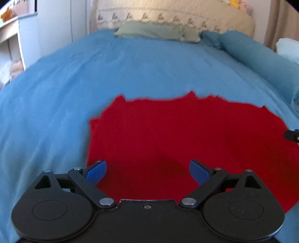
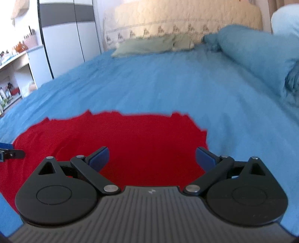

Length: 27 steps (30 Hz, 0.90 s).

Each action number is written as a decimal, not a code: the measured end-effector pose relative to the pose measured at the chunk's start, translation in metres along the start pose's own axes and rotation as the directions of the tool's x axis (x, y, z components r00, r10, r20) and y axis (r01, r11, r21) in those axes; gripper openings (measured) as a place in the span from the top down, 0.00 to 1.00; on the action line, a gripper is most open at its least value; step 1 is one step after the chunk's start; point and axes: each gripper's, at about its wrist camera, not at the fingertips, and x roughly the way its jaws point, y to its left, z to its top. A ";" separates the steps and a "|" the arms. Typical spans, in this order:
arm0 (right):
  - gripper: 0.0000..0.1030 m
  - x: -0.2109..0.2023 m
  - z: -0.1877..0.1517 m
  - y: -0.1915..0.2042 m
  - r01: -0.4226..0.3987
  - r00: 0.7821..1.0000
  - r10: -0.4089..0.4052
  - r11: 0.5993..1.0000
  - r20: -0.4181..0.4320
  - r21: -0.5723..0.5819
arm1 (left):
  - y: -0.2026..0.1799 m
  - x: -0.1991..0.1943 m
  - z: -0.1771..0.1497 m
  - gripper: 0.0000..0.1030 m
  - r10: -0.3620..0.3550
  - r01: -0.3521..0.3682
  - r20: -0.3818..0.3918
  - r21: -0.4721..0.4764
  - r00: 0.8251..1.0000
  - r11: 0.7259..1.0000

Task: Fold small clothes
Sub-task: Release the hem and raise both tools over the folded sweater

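A red garment [image 1: 177, 134] lies spread flat on the blue bedspread [image 1: 130, 71]. My left gripper [image 1: 147, 171] is open and empty, hovering over the garment's near left part. The same red garment [image 2: 130, 138] shows in the right wrist view, where my right gripper [image 2: 152, 158] is open and empty over its near right part. The tip of the right gripper shows at the right edge of the left wrist view [image 1: 292, 135]. The tip of the left gripper shows at the left edge of the right wrist view [image 2: 11, 152].
A green pillow [image 1: 155, 30] and a blue pillow [image 1: 248, 50] lie at the head of the bed by a cream headboard [image 1: 168, 13]. A white shelf unit [image 2: 16, 71] and wardrobe [image 2: 71, 31] stand to the left of the bed.
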 end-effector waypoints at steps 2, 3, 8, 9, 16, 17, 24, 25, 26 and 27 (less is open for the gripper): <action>0.00 0.010 -0.004 0.000 0.007 0.999 -0.007 1.000 -0.037 0.019 | -0.001 0.004 -0.002 0.02 0.000 0.000 -0.001 0.001 1.000 1.000; 0.00 0.016 -0.005 -0.001 0.010 0.998 -0.008 0.999 -0.058 0.034 | -0.003 0.004 -0.002 0.00 -0.003 0.003 -0.006 0.007 1.000 1.000; 0.00 0.029 -0.009 -0.005 0.041 0.996 -0.034 0.996 -0.087 0.075 | -0.014 0.003 0.000 0.00 0.028 -0.026 -0.033 0.041 0.999 0.999; 0.00 0.028 -0.009 -0.005 0.046 0.995 -0.039 0.996 -0.091 0.076 | -0.014 0.004 0.000 0.00 0.034 -0.032 -0.043 0.041 0.999 0.999; 0.00 -0.047 0.011 -0.012 0.033 0.999 -0.035 0.991 0.013 0.131 | -0.023 -0.034 0.008 0.00 0.018 -0.018 -0.072 -0.002 0.997 1.000; 0.00 -0.065 0.015 -0.012 0.037 0.999 -0.041 0.993 0.031 0.114 | -0.026 -0.044 0.009 0.00 0.003 -0.003 -0.060 0.001 0.998 1.000; 0.00 -0.173 0.046 -0.004 0.069 0.996 -0.067 0.997 0.061 -0.026 | -0.052 -0.104 0.015 0.00 -0.074 0.073 0.038 0.010 0.997 0.997; 0.00 -0.180 0.045 -0.003 0.074 0.997 -0.073 0.997 0.036 -0.019 | -0.055 -0.107 0.016 0.00 -0.080 0.079 0.044 0.010 0.996 0.997; 0.00 -0.185 0.042 -0.003 0.075 0.997 -0.075 0.997 0.014 -0.007 | -0.060 -0.110 0.015 0.00 -0.086 0.085 0.053 0.011 0.995 0.996; 0.00 -0.187 0.036 -0.003 0.072 0.997 -0.072 0.997 -0.012 0.009 | -0.063 -0.110 0.013 0.00 -0.088 0.087 0.058 0.012 0.994 0.996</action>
